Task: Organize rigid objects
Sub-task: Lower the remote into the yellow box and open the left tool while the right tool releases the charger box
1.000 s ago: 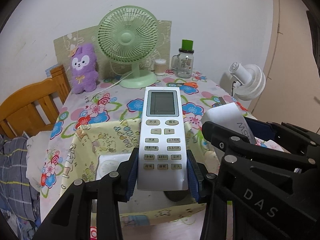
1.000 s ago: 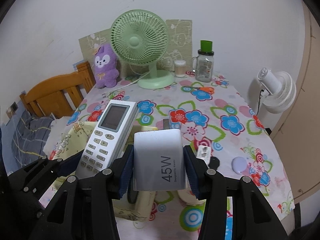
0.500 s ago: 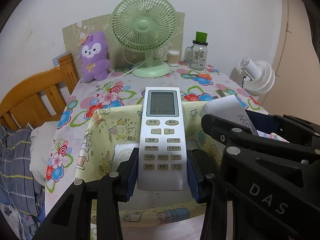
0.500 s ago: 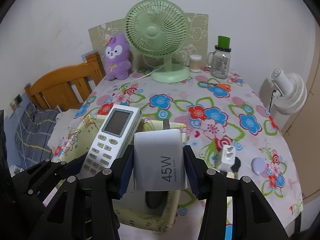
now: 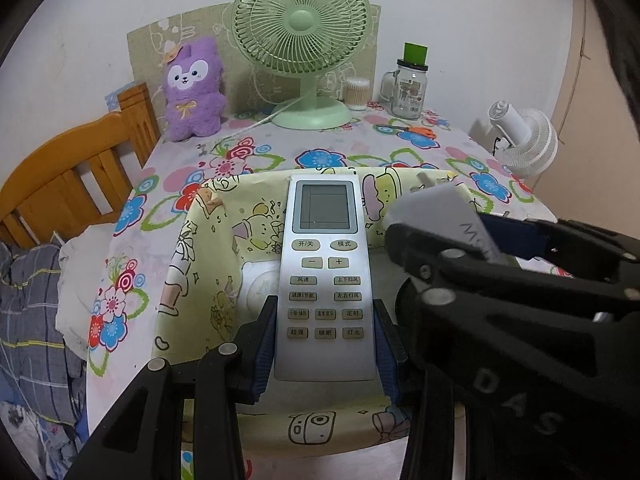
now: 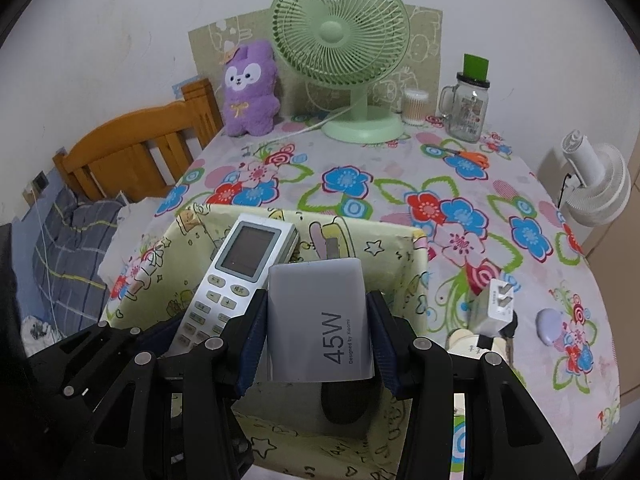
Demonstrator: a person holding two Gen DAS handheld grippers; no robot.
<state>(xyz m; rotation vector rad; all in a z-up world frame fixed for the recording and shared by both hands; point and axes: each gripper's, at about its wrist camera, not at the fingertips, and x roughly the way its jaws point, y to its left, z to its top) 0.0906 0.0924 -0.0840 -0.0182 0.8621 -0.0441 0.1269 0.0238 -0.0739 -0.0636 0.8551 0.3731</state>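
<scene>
My left gripper [image 5: 325,344] is shut on a white air-conditioner remote [image 5: 323,276], its blue pads clamped on the lower sides. It hangs over a yellow cartoon-print fabric box [image 5: 208,240]. A white round item [image 5: 260,288] lies on the box floor under the remote. My right gripper [image 6: 316,340] is shut on a grey 45W charger [image 6: 320,316], held over the same box [image 6: 400,248] beside the remote [image 6: 240,276]. A dark round thing [image 6: 344,404] lies in the box below the charger. The right gripper's black frame [image 5: 500,300] fills the right of the left wrist view.
The flowered tablecloth [image 6: 400,184] carries a green fan [image 6: 344,60], a purple plush [image 6: 250,88], a glass jar [image 6: 468,104], orange scissors [image 6: 468,156], a white plug [image 6: 498,308] and a lilac case [image 6: 550,326]. A wooden bed frame [image 6: 132,152] stands left, a white fan [image 6: 592,184] right.
Both grippers have moved forward and down with their loads, so the fabric box now lies directly beneath the remote and the charger. Neither grip has changed.
</scene>
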